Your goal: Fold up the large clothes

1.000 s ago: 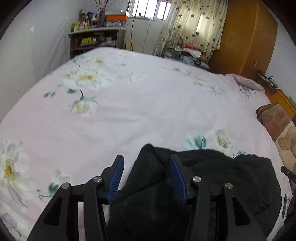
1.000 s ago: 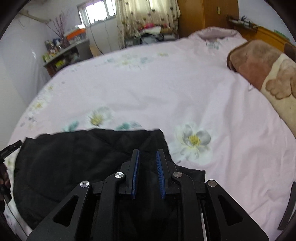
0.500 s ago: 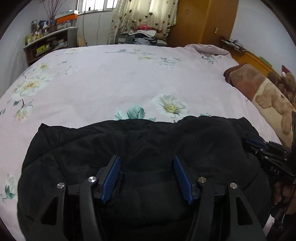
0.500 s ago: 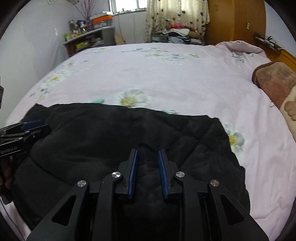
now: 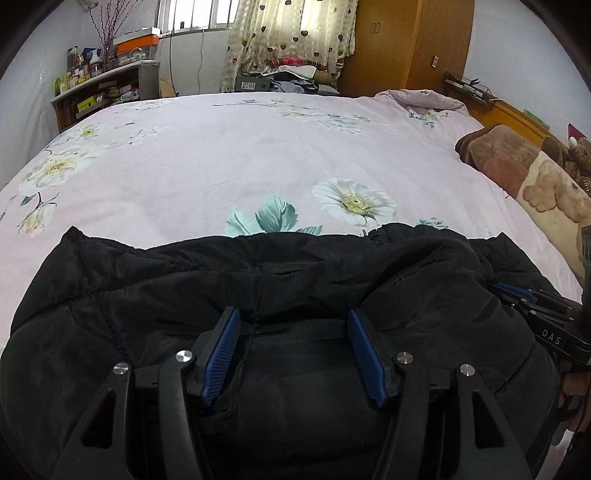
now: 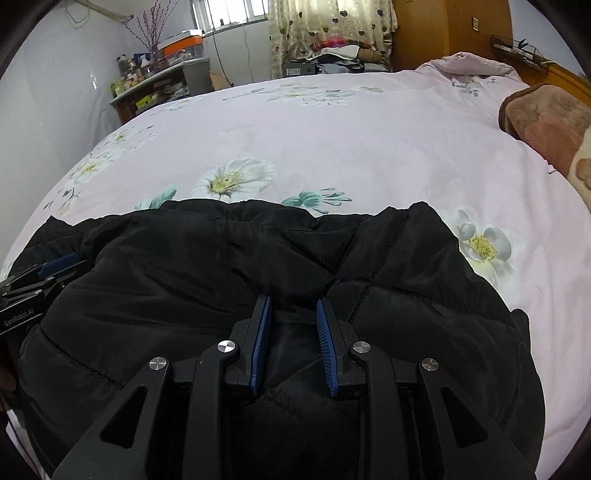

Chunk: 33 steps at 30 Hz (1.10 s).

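A: Black jacket [image 5: 280, 295] — where is it?
B: Lying on the near edge of the floral bedsheet [image 5: 229, 162].
A: Grippers?
B: Left gripper [image 5: 293, 325] spread over it; right gripper [image 6: 293, 314] narrowly parted, pads clear of the fabric.

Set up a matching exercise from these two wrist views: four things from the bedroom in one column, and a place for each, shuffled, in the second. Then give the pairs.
Things:
1. black jacket
2. brown blanket
3. shelf unit
4. heart-print curtain

Places:
A. against the far left wall
B. hanging at the window
C. spread on the near part of the bed, under both grippers
D. along the bed's right edge

Pairs: 1-C, 2-D, 3-A, 4-B
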Tool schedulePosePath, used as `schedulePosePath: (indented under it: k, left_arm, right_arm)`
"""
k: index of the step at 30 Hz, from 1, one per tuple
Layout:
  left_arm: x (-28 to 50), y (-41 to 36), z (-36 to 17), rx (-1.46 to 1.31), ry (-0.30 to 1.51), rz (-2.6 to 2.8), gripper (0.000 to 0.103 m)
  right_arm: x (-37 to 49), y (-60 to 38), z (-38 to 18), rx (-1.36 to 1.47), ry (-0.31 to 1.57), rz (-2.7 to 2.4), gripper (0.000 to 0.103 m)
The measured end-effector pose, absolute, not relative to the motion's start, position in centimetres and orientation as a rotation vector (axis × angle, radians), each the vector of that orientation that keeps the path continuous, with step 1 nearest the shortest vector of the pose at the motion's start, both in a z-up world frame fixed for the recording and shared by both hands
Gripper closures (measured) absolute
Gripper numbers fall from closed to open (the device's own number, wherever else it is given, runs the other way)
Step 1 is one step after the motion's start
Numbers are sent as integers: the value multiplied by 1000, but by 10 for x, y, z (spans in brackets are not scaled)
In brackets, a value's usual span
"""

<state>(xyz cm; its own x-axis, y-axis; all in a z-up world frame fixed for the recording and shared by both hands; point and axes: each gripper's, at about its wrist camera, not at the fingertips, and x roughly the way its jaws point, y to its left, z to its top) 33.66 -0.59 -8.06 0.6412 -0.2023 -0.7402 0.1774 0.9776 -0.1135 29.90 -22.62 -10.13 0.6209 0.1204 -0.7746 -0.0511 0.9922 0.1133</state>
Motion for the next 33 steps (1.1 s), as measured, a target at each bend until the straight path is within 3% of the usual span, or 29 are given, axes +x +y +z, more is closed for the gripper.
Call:
schedulePosePath:
  k: [6, 11, 16, 23, 33]
  left_arm:
    - [341, -4, -61, -18, 904, -225, 41]
    - [338, 33, -22, 10, 801, -179, 41]
    - [359, 78, -59, -50, 893, -111, 41]
    - [363, 75, -83, -92, 844, -103, 41]
    - [358, 77, -55, -56, 881, -80, 42]
  right_arm:
    - [301, -226, -89, 77, 925, 89, 78]
    - [296, -237, -54, 58, 856, 60, 78]
    - [316, -268, -83, 72, 942, -29, 78]
    - [321, -270, -110, 73, 922, -54, 78]
    - [317, -268, -89, 52, 949, -82, 78]
